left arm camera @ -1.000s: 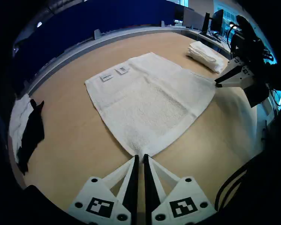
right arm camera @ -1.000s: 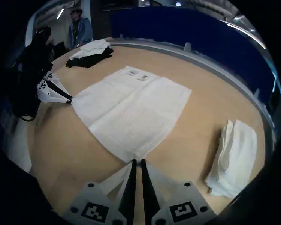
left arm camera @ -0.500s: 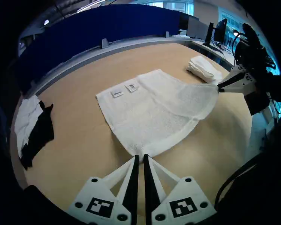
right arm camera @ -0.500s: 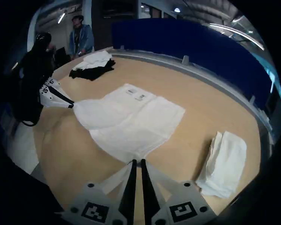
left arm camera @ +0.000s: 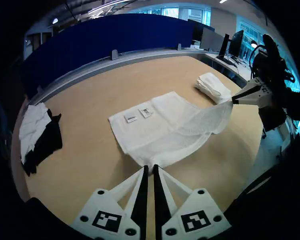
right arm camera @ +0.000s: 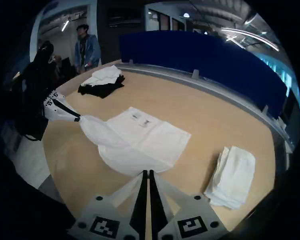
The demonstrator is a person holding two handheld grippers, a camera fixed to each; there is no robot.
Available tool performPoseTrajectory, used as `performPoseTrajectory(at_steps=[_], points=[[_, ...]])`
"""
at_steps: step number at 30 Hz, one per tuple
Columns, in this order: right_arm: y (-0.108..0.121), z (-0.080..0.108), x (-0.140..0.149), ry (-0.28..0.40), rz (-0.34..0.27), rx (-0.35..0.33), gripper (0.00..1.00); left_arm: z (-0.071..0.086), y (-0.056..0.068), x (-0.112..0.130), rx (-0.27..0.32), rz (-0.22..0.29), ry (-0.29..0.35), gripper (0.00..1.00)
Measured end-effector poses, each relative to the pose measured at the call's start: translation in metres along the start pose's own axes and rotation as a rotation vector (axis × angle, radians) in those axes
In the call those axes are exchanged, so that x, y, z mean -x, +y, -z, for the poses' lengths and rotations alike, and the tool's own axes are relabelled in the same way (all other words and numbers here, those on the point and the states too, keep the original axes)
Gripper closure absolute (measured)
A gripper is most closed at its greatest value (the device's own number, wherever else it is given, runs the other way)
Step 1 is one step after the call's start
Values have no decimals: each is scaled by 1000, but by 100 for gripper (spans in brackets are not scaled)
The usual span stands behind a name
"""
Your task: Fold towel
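— Left gripper view first: which step is this?
— The fold's opening lift, I'd say. The left gripper [left arm camera: 150, 167] has its fingers clenched on a near corner of the white towel [left arm camera: 166, 128]. Across the view the right gripper [left arm camera: 233, 101] pinches the neighbouring corner, held above the table [left arm camera: 90, 92], so the cloth sags in a soft curve between them. The far half, with two small labels [left arm camera: 138, 115], lies flat mid-table.
— And the right gripper view?
— The same grasp from the other side. The cloth looks like terry, limp and rectangular. A folded stack [right arm camera: 232, 176] sits near the table's edge. Next, I judge, both corners must travel together to the towel's far edge, kept level, so the edges meet
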State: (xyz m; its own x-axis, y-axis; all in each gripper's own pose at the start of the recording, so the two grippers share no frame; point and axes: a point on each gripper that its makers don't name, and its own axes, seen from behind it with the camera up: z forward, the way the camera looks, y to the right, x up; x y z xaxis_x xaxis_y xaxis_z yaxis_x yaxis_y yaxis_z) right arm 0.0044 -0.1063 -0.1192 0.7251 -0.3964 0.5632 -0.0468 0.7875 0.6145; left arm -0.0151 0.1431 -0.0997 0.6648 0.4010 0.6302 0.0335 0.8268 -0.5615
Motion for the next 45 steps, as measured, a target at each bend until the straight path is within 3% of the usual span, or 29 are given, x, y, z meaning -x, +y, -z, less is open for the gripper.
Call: performPoseTrajectory(at_steps=[11,23,38,45], points=[[-3,-5,6,-3,-2,-9,97,-5,9,-2,12,-9,7,91],[-2,-12,13,-14,-1,-18,96,-9,8,4,15,1,-5,91],[0,-32,34,-53,-18,-26,96,-27,7,26,34,71,-46,91],[7,-39,26,-50,-15,-18,96,-31,3,27,46,140,-66,91]])
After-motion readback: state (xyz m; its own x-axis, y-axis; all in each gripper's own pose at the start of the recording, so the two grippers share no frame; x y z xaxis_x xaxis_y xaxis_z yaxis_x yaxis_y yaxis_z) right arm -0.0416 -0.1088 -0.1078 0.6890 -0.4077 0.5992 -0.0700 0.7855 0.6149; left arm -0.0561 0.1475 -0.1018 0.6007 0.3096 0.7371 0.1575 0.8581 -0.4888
